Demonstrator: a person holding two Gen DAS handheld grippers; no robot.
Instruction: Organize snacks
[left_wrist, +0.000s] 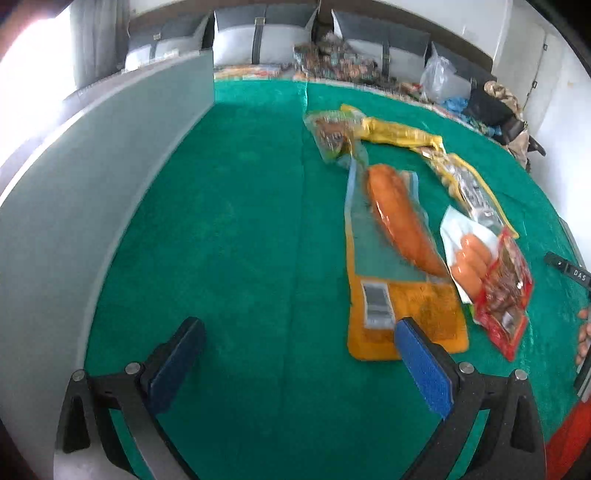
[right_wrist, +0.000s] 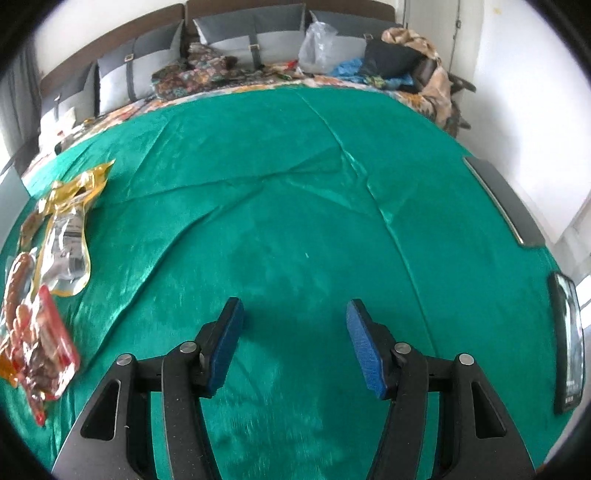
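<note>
Several snack packets lie in a loose row on the green cloth (left_wrist: 240, 221). A long orange sausage pack (left_wrist: 399, 258) is nearest my left gripper (left_wrist: 299, 325), which is open over bare cloth, its right pad at the pack's orange end. Beside it lies a red sausage packet (left_wrist: 491, 280), behind it a clear yellow-edged packet (left_wrist: 469, 188), a yellow packet (left_wrist: 399, 133) and a greenish packet (left_wrist: 332, 134). In the right wrist view the red packet (right_wrist: 40, 350) and the clear yellow-edged packet (right_wrist: 68, 240) lie at the far left. My right gripper (right_wrist: 293, 314) stands open over bare cloth with nothing between its fingers.
A tall grey panel (left_wrist: 92, 192) walls the cloth's left side. A sofa with grey cushions (right_wrist: 251, 40), patterned fabric and a plastic bag (right_wrist: 317, 44) stands behind. A dark phone-like device (right_wrist: 569, 343) and a dark bar (right_wrist: 502, 199) lie at the cloth's right edge. A hand (left_wrist: 583, 332) shows at the right.
</note>
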